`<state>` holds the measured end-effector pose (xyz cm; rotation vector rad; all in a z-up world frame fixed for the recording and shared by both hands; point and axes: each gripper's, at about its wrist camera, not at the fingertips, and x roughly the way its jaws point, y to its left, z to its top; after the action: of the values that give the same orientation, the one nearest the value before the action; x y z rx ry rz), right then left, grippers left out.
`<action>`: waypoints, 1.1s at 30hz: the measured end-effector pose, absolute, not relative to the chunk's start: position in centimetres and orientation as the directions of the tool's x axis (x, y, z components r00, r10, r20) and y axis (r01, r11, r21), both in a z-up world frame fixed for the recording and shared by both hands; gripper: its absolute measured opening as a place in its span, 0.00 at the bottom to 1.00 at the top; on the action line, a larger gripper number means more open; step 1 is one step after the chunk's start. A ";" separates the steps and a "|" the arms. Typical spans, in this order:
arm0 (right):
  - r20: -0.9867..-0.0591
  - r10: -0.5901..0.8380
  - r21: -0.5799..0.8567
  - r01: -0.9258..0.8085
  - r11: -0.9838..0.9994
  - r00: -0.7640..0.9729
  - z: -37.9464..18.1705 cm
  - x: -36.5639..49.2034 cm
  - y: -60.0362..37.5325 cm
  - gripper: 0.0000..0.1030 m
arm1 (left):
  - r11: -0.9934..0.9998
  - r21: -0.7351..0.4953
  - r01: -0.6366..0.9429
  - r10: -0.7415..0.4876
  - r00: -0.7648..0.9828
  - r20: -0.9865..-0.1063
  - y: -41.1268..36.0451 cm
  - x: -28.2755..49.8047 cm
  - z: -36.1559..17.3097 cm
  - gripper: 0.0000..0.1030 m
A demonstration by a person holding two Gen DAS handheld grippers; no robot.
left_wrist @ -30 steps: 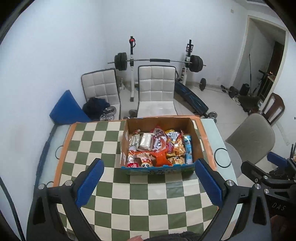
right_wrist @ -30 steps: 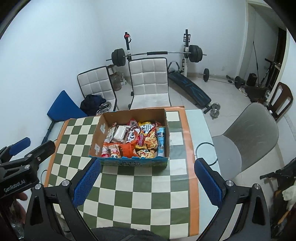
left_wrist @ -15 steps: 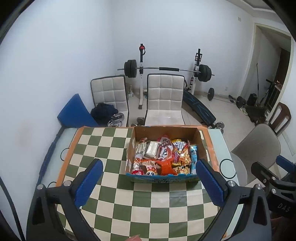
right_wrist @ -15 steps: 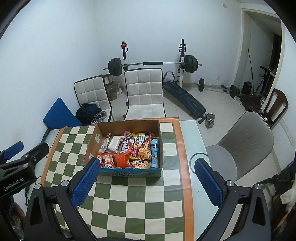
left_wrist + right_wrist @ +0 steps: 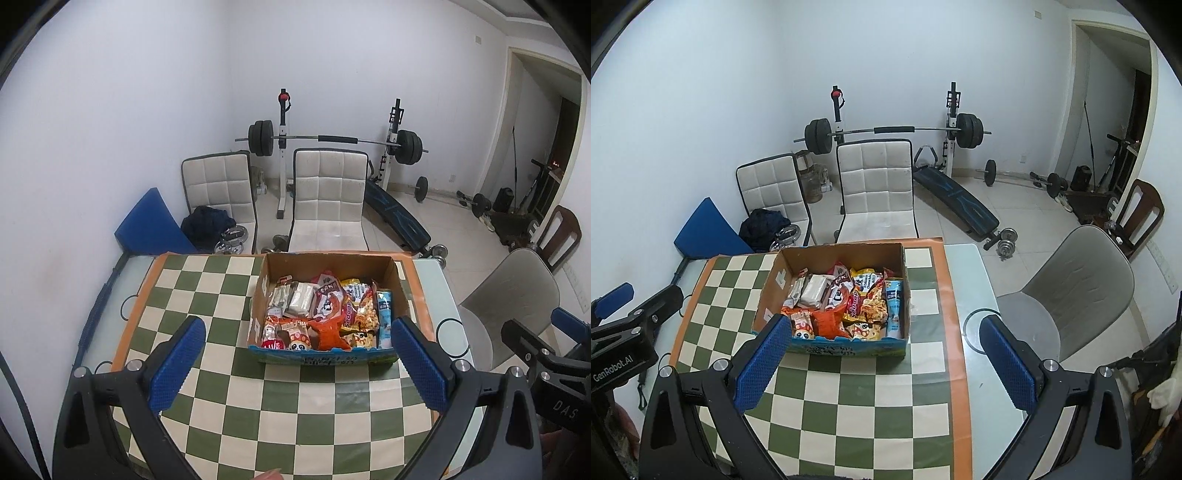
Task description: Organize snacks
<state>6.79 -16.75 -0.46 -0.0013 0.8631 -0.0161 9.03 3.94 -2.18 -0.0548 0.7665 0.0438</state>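
Observation:
An open cardboard box (image 5: 397,275) (image 5: 772,288) sits on the green-and-cream checkered table (image 5: 221,332) (image 5: 857,398). It is packed with several snack packets (image 5: 325,314) (image 5: 849,302), among them an orange one and a pale blue one at the right side. My left gripper (image 5: 295,363) hovers above the near part of the table, open and empty, well short of the box. My right gripper (image 5: 882,360) is likewise open and empty, high over the table on the near side of the box. Each gripper shows at the edge of the other's view.
Two white padded chairs (image 5: 328,199) (image 5: 875,188) stand beyond the table's far edge, with a barbell rack (image 5: 332,140) and a weight bench behind. A grey chair (image 5: 1071,291) is at the table's right side. A blue wedge cushion (image 5: 151,225) leans at the left wall.
Both grippers have risen and pulled back from the table, so the box sits lower and smaller in view. Both stay open and empty.

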 end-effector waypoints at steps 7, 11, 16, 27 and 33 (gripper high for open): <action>-0.767 -0.010 -0.008 0.006 1.000 0.641 -0.8 7.3 -16.6 1.00 | 0.998 -0.033 -0.058 0.018 0.706 -0.708 4.2 9.3 -2.6 1.00; -0.767 -0.010 -0.008 0.005 1.000 0.641 -0.8 7.4 -16.5 1.00 | 0.998 -0.030 -0.057 0.019 0.700 -0.714 4.4 9.7 -2.8 1.00; -0.768 -0.009 -0.007 0.005 1.000 0.640 -0.8 7.4 -16.5 1.00 | 0.998 -0.031 -0.057 0.017 0.700 -0.714 4.5 9.9 -3.0 1.00; -0.769 -0.012 -0.008 0.009 1.000 0.639 -0.8 7.5 -16.5 1.00 | 0.998 -0.030 -0.053 0.015 0.695 -0.719 4.6 10.2 -3.1 1.00; -0.770 -0.012 -0.009 0.009 1.000 0.638 -0.8 7.6 -16.4 1.00 | 0.998 -0.032 -0.053 0.013 0.695 -0.719 4.6 10.3 -3.1 1.00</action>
<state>7.59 -16.40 -0.80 -0.0045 0.8782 -0.0118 10.29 4.60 -3.07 -0.0518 0.8022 0.0368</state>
